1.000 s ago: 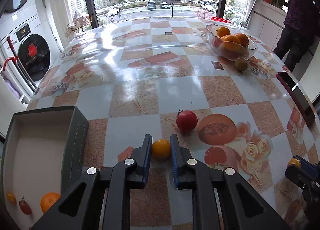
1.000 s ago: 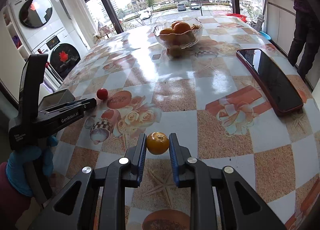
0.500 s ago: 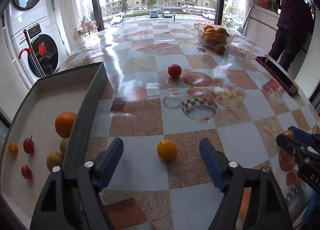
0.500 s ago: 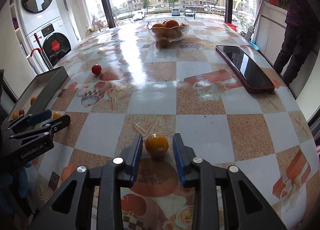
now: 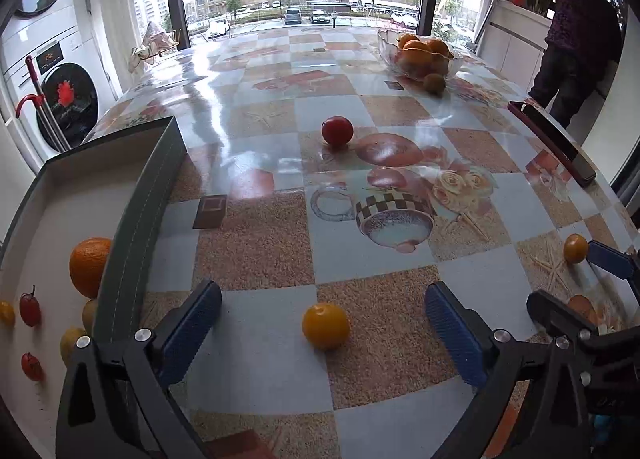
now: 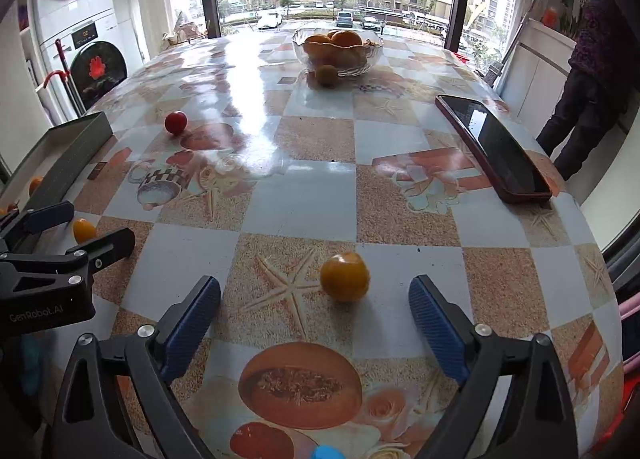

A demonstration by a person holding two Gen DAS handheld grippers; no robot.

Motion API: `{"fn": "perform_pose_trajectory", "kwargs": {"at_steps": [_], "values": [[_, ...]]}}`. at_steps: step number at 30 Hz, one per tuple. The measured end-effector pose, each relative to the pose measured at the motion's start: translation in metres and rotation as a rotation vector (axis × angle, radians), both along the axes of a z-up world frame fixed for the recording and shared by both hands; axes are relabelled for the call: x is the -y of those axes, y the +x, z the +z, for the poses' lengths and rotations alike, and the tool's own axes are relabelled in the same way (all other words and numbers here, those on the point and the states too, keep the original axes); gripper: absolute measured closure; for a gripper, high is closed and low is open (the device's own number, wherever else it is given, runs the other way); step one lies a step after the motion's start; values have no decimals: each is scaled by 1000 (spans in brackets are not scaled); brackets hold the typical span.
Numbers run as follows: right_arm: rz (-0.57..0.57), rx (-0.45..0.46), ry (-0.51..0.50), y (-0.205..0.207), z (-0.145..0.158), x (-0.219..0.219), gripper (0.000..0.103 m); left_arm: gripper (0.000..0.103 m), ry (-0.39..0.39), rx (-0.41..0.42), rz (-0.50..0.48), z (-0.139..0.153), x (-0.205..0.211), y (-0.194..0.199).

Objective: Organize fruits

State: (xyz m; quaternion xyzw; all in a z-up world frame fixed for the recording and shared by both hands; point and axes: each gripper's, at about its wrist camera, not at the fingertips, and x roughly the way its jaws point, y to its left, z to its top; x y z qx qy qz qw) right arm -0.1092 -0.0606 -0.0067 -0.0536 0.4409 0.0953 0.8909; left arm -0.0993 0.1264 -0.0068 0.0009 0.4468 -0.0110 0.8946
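My left gripper [image 5: 320, 299] is opening wide, low over the table. A small orange fruit [image 5: 326, 325] lies on the table between its jaws, touching neither pad. The grey tray [image 5: 156, 187] sits just to the left, holding an orange [image 5: 90, 265], cherry tomatoes and yellowish fruits. My right gripper [image 6: 314, 291] is also opening, and another small orange fruit [image 6: 345, 276] rests free between its jaws. A red tomato [image 5: 337, 130] lies mid-table. In the right wrist view the left gripper [image 6: 80, 229] shows at the left edge.
A glass bowl [image 6: 338, 49] of oranges stands at the far end, with a greenish fruit [image 6: 327, 76] in front of it. A dark phone [image 6: 496, 147] lies near the right edge. A person [image 6: 588, 79] stands beyond the table, at the right.
Both grippers went from shut on a small orange fruit to wide open, leaving each fruit on the table. The left gripper shifted toward the tray, which now shows larger.
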Motion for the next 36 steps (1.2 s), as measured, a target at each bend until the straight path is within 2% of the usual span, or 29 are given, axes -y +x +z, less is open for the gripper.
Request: {"fn": "perform_pose_trajectory", "kwargs": {"at_steps": [36], "values": [[-3,7,6,-3,-1,1,0,1,-1,1,0,0,0,0]]}}
